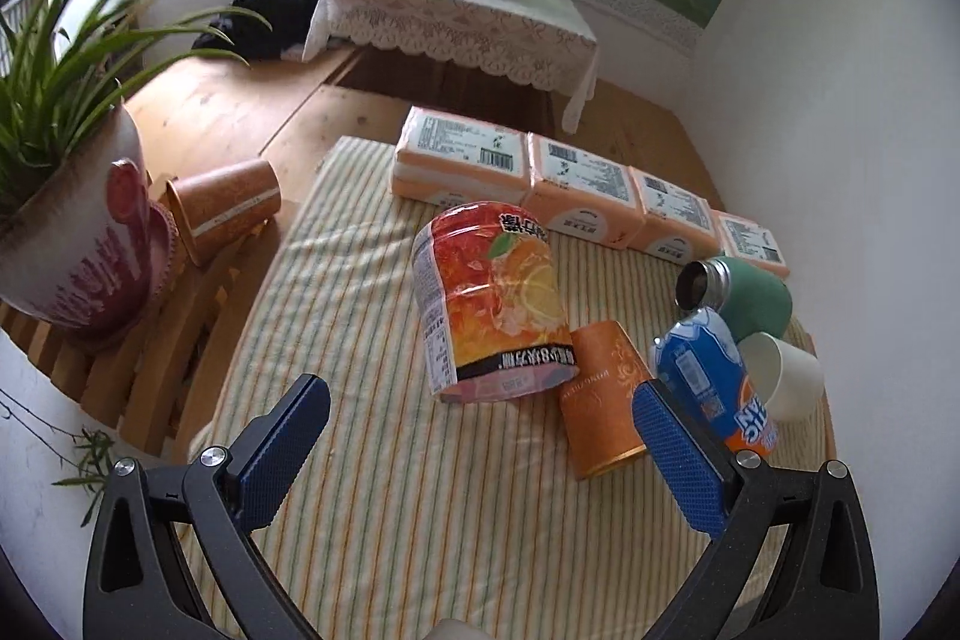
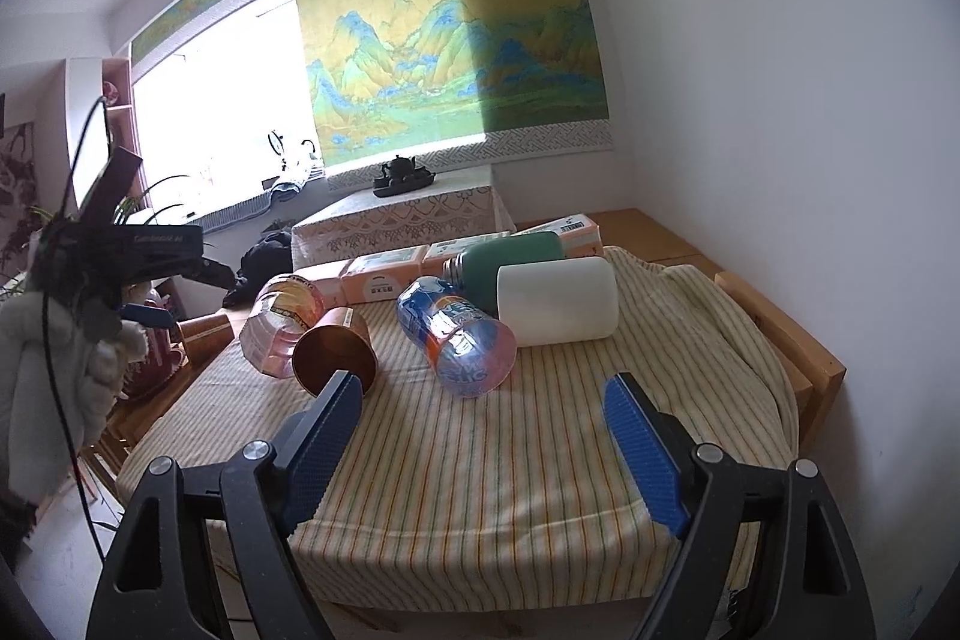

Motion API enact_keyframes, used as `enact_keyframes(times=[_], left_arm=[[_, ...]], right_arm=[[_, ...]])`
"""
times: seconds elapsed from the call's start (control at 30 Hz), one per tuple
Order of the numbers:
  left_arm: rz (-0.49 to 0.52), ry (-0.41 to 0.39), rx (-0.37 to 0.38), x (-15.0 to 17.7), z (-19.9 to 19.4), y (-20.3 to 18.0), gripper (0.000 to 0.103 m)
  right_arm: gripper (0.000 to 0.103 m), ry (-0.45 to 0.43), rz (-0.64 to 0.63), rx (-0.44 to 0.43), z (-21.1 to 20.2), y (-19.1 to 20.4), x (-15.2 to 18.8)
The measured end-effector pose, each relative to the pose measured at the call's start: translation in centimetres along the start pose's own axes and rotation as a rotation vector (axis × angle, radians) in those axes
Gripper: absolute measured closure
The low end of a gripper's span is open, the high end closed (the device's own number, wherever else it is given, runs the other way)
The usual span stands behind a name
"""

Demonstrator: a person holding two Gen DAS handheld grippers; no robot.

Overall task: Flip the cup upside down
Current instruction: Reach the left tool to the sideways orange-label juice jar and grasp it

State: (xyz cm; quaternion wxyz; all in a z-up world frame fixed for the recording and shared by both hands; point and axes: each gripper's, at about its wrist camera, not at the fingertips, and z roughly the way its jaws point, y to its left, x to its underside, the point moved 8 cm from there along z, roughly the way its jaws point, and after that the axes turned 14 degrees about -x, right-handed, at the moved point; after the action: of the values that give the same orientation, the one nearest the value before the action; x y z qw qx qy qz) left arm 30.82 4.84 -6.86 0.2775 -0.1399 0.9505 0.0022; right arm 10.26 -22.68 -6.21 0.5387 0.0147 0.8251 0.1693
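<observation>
A: From the left wrist, what lies on the striped cloth [image 1: 372, 490]?

B: An orange cup [image 1: 603, 397] on its side, touching a tipped juice jar [image 1: 495, 301] and a blue soda bottle [image 1: 711, 379]. A green flask [image 1: 741, 289] shows a dark open mouth; a white cup [image 1: 783, 373] looks empty. The left gripper [image 1: 480, 454] is spread wide, holding nothing.

A: And the right wrist?

B: The orange cup [image 2: 336, 349] faces the camera, its brown inside empty, just beyond the left blue pad. The white cup [image 2: 558, 301] lies sideways beside the soda bottle [image 2: 459, 334]. The right gripper [image 2: 483, 451] is released, jaws apart.
</observation>
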Motion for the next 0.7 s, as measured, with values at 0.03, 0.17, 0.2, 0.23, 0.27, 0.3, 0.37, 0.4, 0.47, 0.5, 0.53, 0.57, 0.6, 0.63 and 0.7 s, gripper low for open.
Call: enact_keyframes(times=[0.03,0.17,0.2,0.23,0.27,0.3,0.37,0.4,0.47,0.5,0.53,0.57,0.6,0.63,0.7], left_arm=[[-0.005,0.037,0.003,-0.7,1.1,-0.3,0.001],[-0.030,0.120,-0.015,-2.8,4.5,-1.2,0.001],[-0.040,0.137,-0.014,-3.0,5.2,-1.4,0.001],[-0.044,0.157,-0.014,-3.4,5.9,-1.5,0.001],[-0.043,0.183,-0.010,-3.5,6.7,-1.8,0.001],[-0.049,0.207,-0.010,-3.7,7.5,-1.9,0.001],[-0.063,0.227,-0.024,-3.8,8.5,-1.9,0.001],[-0.061,0.237,-0.025,-3.9,9.1,-2.0,0.001],[-0.067,0.271,-0.031,-3.8,10.3,-2.2,0.001],[-0.069,0.287,-0.031,-3.7,10.9,-2.3,0.001],[-0.067,0.301,-0.033,-3.6,11.5,-2.4,0.001],[-0.068,0.309,-0.037,-3.5,12.0,-2.5,0.001],[-0.069,0.320,-0.040,-3.4,12.5,-2.6,0.001],[-0.072,0.329,-0.035,-3.2,12.9,-2.7,0.001],[-0.083,0.344,-0.018,-3.1,13.6,-2.9,0.002]], right_arm=[[0.023,0.000,0.003,0.000,0.0,-0.2,0.0],[0.023,0.003,0.004,0.015,0.1,-1.3,0.1],[0.023,0.005,0.009,0.019,0.1,-1.6,0.1],[0.023,0.006,0.016,0.023,0.1,-2.1,0.1],[0.023,0.006,0.023,0.028,0.2,-2.5,0.2],[0.023,0.007,0.031,0.032,0.2,-3.0,0.2],[0.023,0.006,0.045,0.039,0.2,-3.8,0.3],[0.023,0.005,0.052,0.044,0.2,-4.2,0.3],[0.023,0.005,0.066,0.044,0.3,-4.8,0.4],[0.023,0.006,0.071,0.044,0.4,-5.0,0.5],[0.023,0.008,0.074,0.046,0.5,-5.2,0.6],[0.023,0.010,0.076,0.047,0.6,-5.3,0.6],[0.023,0.012,0.079,0.047,0.7,-5.4,0.7],[0.023,0.014,0.082,0.046,0.8,-5.5,0.8],[0.023,0.016,0.088,0.048,1.0,-5.7,0.9]])
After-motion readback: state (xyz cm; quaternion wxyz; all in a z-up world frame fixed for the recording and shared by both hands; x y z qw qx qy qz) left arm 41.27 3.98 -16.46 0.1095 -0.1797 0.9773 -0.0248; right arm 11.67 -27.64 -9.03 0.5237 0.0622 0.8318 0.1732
